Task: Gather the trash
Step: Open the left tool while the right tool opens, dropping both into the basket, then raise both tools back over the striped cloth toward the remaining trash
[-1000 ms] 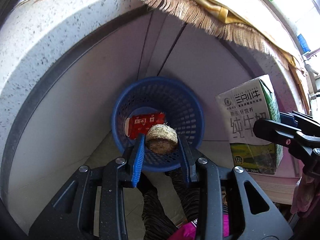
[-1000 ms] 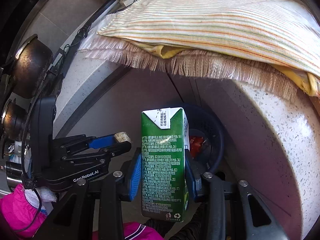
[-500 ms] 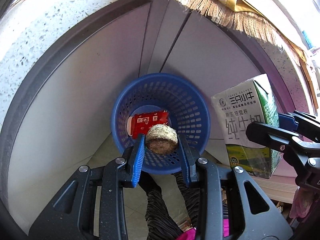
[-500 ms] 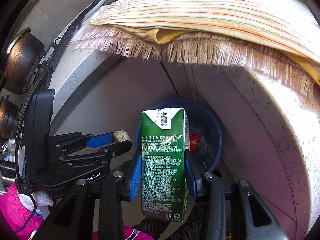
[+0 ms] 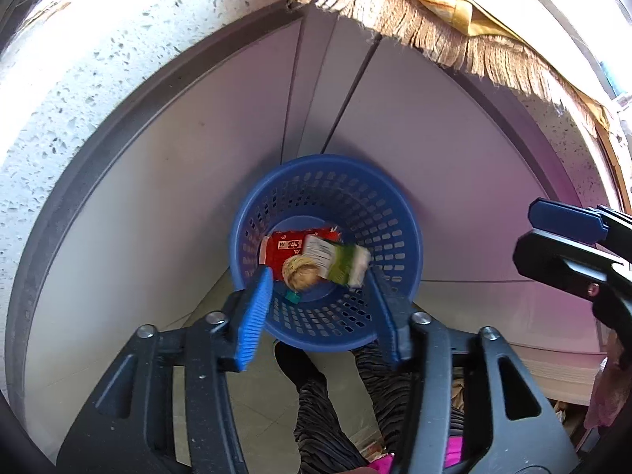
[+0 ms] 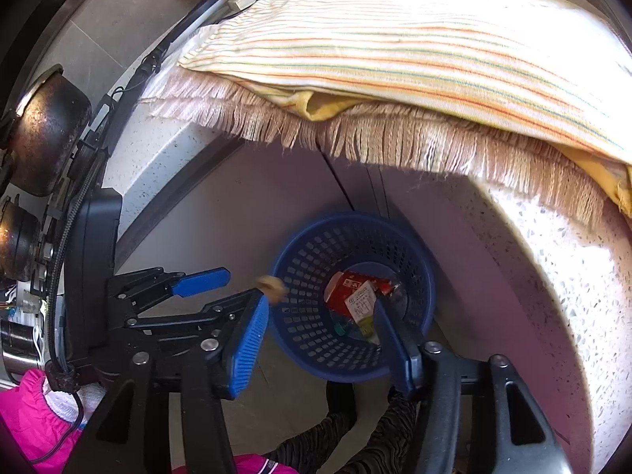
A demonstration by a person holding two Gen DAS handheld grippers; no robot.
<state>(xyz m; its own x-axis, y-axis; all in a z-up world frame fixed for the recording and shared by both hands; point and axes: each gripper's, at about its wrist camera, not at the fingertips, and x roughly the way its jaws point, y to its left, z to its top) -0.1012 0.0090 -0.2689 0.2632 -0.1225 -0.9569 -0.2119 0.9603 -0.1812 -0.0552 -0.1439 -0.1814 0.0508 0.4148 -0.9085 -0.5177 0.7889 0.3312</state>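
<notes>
Blue perforated basket point(image 5: 399, 233), round, plastic, standing on the floor against pale cabinet doors point(image 5: 158, 213) under a speckled stone counter point(image 5: 79, 63)

In or over the basket, counted: one green-and-white milk carton point(image 5: 339, 262) lying tilted, blurred, white printed panel up; one red packet point(image 5: 286, 247) beneath it with white print too small to read; one round straw-coloured ball point(image 5: 301, 274), blurred, seen from the left wrist over the basket floor, from the right wrist just beside the left gripper's tip at the rim, so apparently in the air; one small teal piece point(image 5: 293, 296) on the basket bottom

Left gripper point(image 5: 320, 296): jaws opening, blue pads apart, nothing between them, poised above the basket

Right gripper point(image 6: 320, 324): jaws opening, pads well apart, nothing pressed by them; carton lies below, inside the basket

No writing legible on the carton at this blur

One striped fringed cloth point(image 6: 395, 51) hangs over the counter edge, yellow cloth point(image 6: 324, 104) under it. Two dark pots point(image 6: 43, 130) at left in the right wrist view. Pink sleeve point(image 6: 35, 422) behind the left gripper
</notes>
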